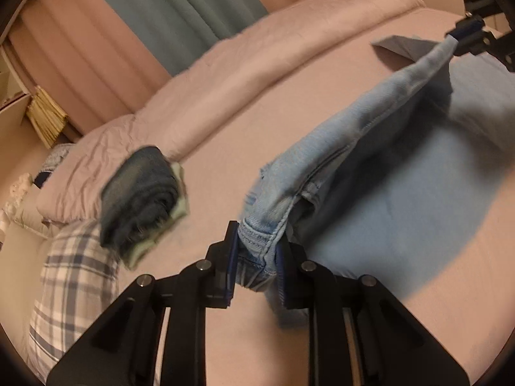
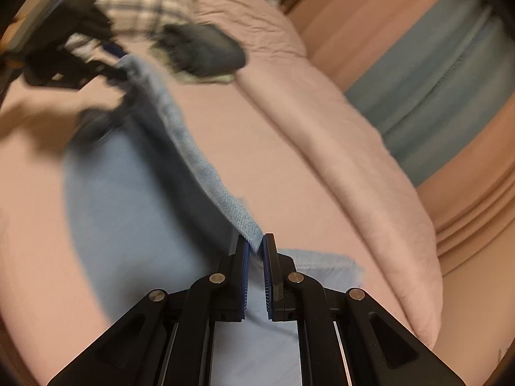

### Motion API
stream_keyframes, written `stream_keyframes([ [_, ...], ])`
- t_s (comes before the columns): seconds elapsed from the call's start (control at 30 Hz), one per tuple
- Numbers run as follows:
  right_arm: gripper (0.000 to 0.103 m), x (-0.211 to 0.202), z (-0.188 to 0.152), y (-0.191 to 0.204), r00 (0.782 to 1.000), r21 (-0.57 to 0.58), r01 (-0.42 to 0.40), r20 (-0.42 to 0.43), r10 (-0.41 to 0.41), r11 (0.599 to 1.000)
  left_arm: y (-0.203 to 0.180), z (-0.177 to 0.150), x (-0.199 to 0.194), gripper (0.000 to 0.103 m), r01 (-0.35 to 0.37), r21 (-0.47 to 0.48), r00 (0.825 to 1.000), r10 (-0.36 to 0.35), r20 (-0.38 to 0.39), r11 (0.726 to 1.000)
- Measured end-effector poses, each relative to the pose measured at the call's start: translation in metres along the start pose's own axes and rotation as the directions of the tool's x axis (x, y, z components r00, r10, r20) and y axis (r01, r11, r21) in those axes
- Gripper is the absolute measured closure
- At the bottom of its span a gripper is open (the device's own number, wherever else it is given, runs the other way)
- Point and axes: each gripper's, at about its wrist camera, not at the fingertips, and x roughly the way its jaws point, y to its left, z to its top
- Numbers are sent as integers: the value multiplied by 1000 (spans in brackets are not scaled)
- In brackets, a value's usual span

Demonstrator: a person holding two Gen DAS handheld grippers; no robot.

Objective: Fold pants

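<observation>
Light blue jeans (image 1: 370, 135) hang stretched between both grippers above a pink bed (image 1: 225, 148). My left gripper (image 1: 257, 251) is shut on the thick waistband end, the denim bunched between its blue pads. My right gripper (image 2: 256, 244) is shut on the thin hem end of the jeans (image 2: 180, 135). Each view shows the other gripper at the far end of the taut fold: the right gripper (image 1: 463, 37) at top right, the left gripper (image 2: 109, 61) blurred at top left. The lower layer of the jeans lies flat on the sheet below.
A folded dark blue garment (image 1: 141, 193) rests on a pale green cloth near a plaid pillow (image 1: 74, 276). A rolled pink duvet (image 1: 273, 48) runs along the far side of the bed. Pink and teal curtains (image 1: 173, 9) hang behind.
</observation>
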Motion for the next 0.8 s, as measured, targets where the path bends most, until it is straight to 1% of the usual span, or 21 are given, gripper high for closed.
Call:
stream_keyframes([
  [0.03,95,5,-6,4,1000,-15,-12,-15,12,1000,-8,-7,-2,83,1,6,1000,-1,-3,1000],
  [0.1,95,11,-19,23,999,-49,-27,-44,24,998,-24,-20,-2,83,-5,51,1000,5,-2,999],
  [0.17,95,17,-30,39,997,-74,-37,-68,32,997,-40,-31,2,83,-6,88,1000,9,-26,996],
  [0.23,95,23,-37,57,996,-102,-41,-86,33,994,-50,-40,3,83,-9,118,999,13,-30,993],
  [0.33,95,26,-41,69,994,-121,-48,-100,36,991,-56,-45,2,83,-31,169,999,35,-23,985],
  [0.47,95,32,-43,78,993,-127,-43,-111,29,991,-67,-52,8,83,-36,231,998,45,-35,972],
  [0.57,95,42,-49,87,989,-116,-65,-140,48,991,-74,-57,9,82,-50,273,998,61,-31,961],
  [0.7,95,46,-50,87,988,-85,-66,-144,53,994,-76,-62,7,81,-49,297,998,60,-29,954],
  [0.73,93,48,-49,86,987,-70,-74,-148,63,995,-76,-62,5,78,-53,303,998,64,-26,951],
  [0.8,91,49,-48,83,984,-41,-96,-154,88,995,-74,-60,2,74,-39,279,998,53,-43,960],
])
